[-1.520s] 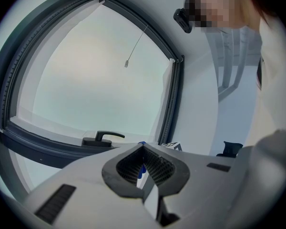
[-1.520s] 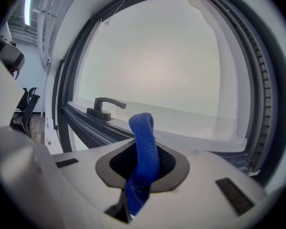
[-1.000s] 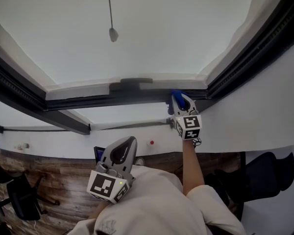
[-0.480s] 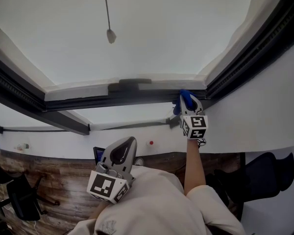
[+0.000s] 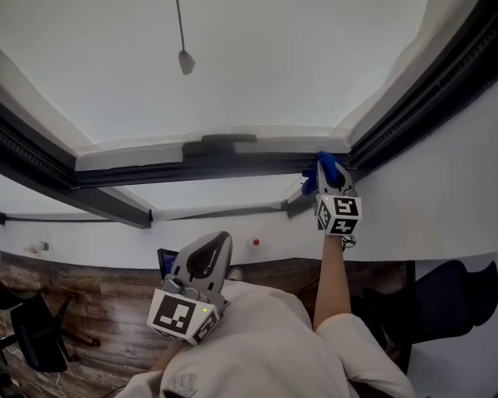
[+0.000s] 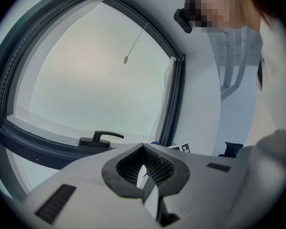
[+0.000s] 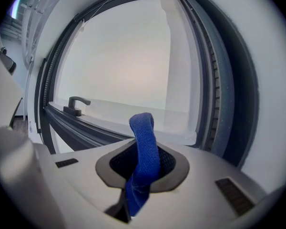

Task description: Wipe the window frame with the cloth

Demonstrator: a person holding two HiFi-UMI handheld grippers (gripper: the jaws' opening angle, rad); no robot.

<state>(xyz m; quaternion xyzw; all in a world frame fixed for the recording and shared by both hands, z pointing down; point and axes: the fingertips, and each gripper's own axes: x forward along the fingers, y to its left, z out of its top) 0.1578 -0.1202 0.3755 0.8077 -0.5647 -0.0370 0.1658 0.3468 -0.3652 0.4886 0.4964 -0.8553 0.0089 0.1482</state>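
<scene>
Right tool [image 5: 326, 172]: jaws closed on the cloth [image 7: 144, 149]. It is raised on an outstretched arm [image 5: 327, 282], centre right of the head view.
Cloth: blue strip pinched between the right tool's jaws, with the free end standing up past the tips. In the head view it sits at the bottom rail of the window frame [image 5: 149, 172], close to the frame's right corner. Looks pressed to the rail, but I can't confirm contact.
Left tool [image 5: 206, 259]: jaws together, nothing gripped. Held low against the person's pale top, lower centre of the head view, well away from the frame.
Window frame: dark grey. The bottom rail runs across mid frame and the side rails run off to the upper left and upper right.
Handle [image 7: 76, 104]: dark lever on the bottom rail, left of the cloth in the right tool's view.
Glass [image 5: 249, 48]: pale and evenly lit, nothing readable through it.
Cord [image 5: 181, 23]: thin line hanging in front of the glass, small weight at its end, upper centre.
Sill [image 5: 224, 193]: white ledge just below the bottom rail.
Wall [image 5: 432, 197]: plain white around the frame, with a small red dot [image 5: 256, 242] below the sill.
Floor [image 5: 91, 293]: wood planks, lower left.
Chairs: one black chair [image 5: 29, 330] at lower left and another [image 5: 448, 297] at lower right.
</scene>
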